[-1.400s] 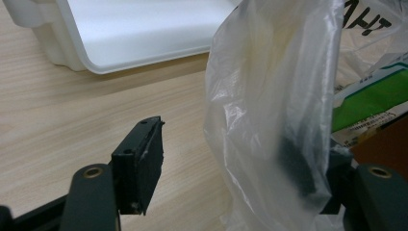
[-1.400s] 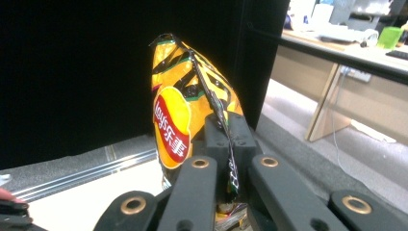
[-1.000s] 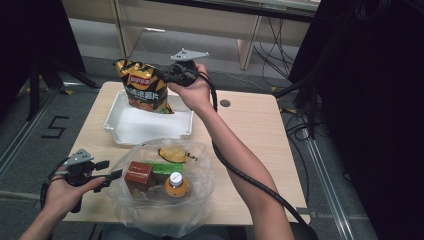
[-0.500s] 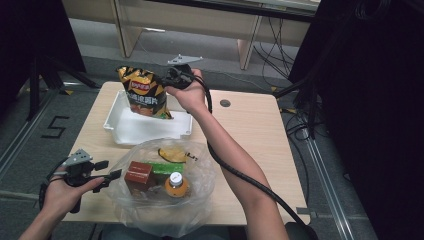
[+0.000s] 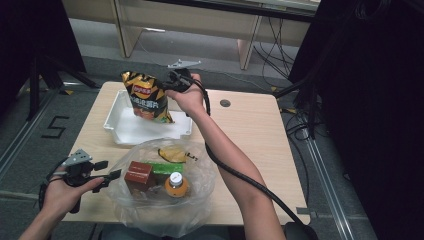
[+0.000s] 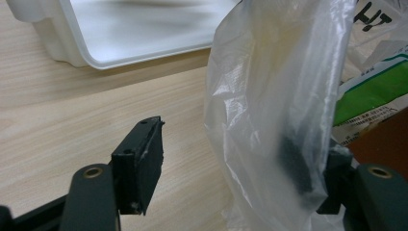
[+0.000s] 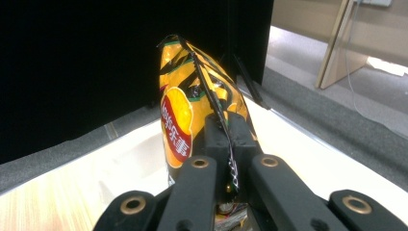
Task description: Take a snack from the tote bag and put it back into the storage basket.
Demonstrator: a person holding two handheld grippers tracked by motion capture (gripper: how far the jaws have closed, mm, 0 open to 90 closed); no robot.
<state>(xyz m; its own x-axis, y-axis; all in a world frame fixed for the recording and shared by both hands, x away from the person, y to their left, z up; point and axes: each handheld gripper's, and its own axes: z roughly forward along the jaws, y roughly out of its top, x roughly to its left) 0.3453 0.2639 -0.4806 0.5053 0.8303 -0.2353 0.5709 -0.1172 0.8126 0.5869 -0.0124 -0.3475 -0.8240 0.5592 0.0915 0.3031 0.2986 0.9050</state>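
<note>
A pale wooden worktop (image 5: 250,135) stands on a grey floor, with dark curtains to either side and a wooden frame behind. From here I see my right tongs (image 5: 172,82) clenched on the sealed edge of a yellow and black crisp bag (image 5: 146,97); in the right gripper view the two jaws are pinched tight on its side seam (image 7: 226,144). The bag hangs upright, its lower end low over the white tray (image 5: 120,132) at the far left of the worktop; whether it touches the tray floor I cannot tell. My left tongs (image 5: 102,172) rest near the front left edge with the jaws spread apart. In the left gripper view, one jaw is bare over the wood and the other sits behind the film of the clear plastic bag (image 6: 269,106), so the rim of the bag lies between them unpinched. That plastic bag (image 5: 200,200) lies open near the front, holding a brown box (image 5: 138,175), a green packet (image 5: 164,167) and a bottle (image 5: 176,184) with a white cap.
</note>
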